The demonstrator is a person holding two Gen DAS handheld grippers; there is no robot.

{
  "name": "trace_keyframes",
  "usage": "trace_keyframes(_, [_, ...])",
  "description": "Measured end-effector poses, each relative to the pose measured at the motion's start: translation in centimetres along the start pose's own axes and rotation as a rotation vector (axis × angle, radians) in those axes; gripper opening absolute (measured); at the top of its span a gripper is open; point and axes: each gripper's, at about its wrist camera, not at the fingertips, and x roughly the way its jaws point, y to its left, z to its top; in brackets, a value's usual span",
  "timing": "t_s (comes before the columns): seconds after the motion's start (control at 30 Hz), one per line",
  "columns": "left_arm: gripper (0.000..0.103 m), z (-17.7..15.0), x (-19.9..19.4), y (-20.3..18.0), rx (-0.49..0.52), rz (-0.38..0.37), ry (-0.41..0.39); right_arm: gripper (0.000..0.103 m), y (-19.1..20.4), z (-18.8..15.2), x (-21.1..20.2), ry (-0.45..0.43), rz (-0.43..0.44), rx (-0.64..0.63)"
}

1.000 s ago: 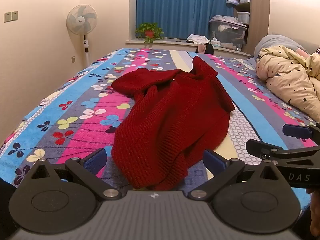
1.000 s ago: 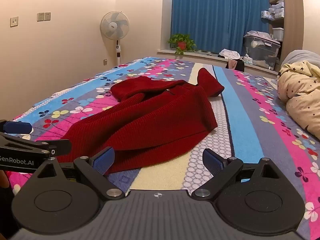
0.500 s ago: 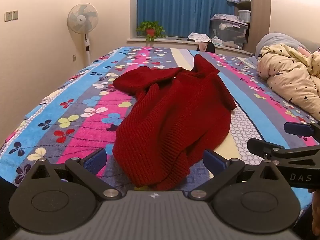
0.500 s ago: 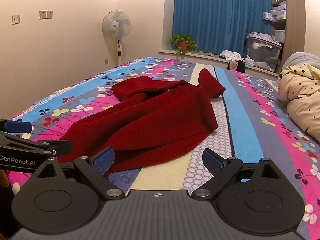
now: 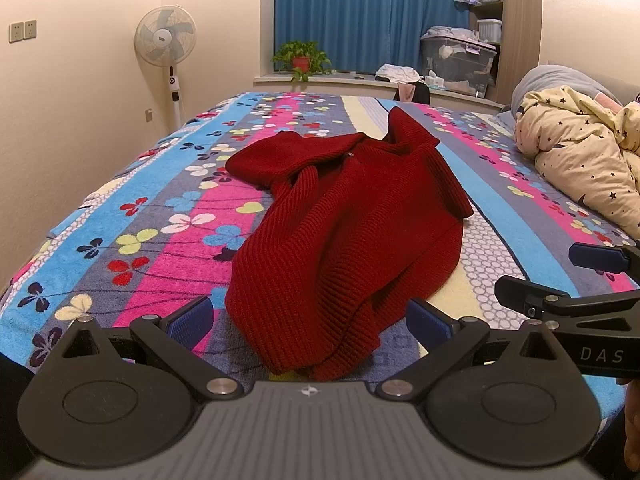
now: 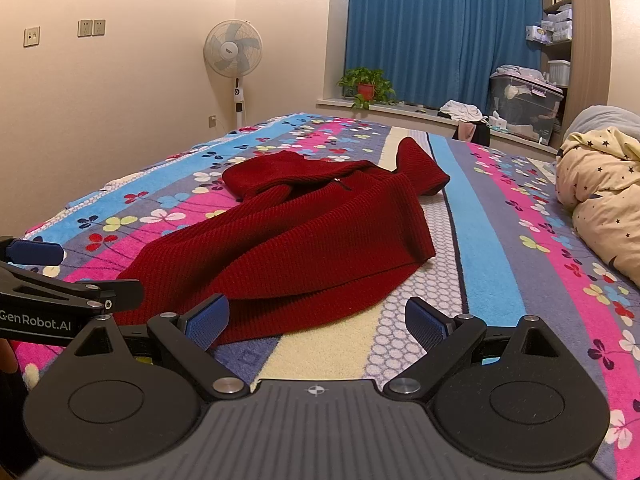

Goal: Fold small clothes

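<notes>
A dark red knitted sweater (image 5: 352, 220) lies crumpled on the flowered striped bedspread (image 5: 132, 216), its hem nearest me and its sleeves bunched at the far end. It also shows in the right wrist view (image 6: 304, 236). My left gripper (image 5: 308, 320) is open and empty, its blue pads on either side of the hem's near edge, just short of it. My right gripper (image 6: 316, 320) is open and empty, to the right of the hem's corner. Each gripper shows in the other's view: the right one (image 5: 568, 280), the left one (image 6: 60, 272).
A cream star-print duvet (image 5: 580, 160) is heaped on the bed's right side. A standing fan (image 5: 166, 46) is by the left wall. A potted plant (image 5: 300, 60), storage boxes (image 5: 456, 60) and blue curtains are at the far window sill.
Both grippers have drifted slightly; the view has shifted a little. The sweater has not moved and both grippers have stayed open.
</notes>
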Motion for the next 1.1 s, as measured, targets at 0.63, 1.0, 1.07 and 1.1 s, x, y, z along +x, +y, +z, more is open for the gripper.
trace_keyframes(0.63, [0.041,8.9,4.1,8.3,0.082,-0.063,-0.02,0.051,-9.9,5.0,-1.8,-0.246,-0.158,0.075])
trace_keyframes(1.0, [0.024,8.4,15.5,15.6,-0.289,-0.142,0.319,0.05,-15.6,5.8,13.5,0.034,-0.115,0.173])
trace_keyframes(1.07, [0.024,7.6,17.3,15.5,-0.297,-0.134,0.408,0.05,-15.3,5.9,15.8,0.058,-0.104,0.141])
trace_keyframes(1.1, [0.024,7.2,17.9,15.3,-0.299,-0.132,0.445,0.05,-15.1,5.8,16.9,0.072,-0.105,0.127])
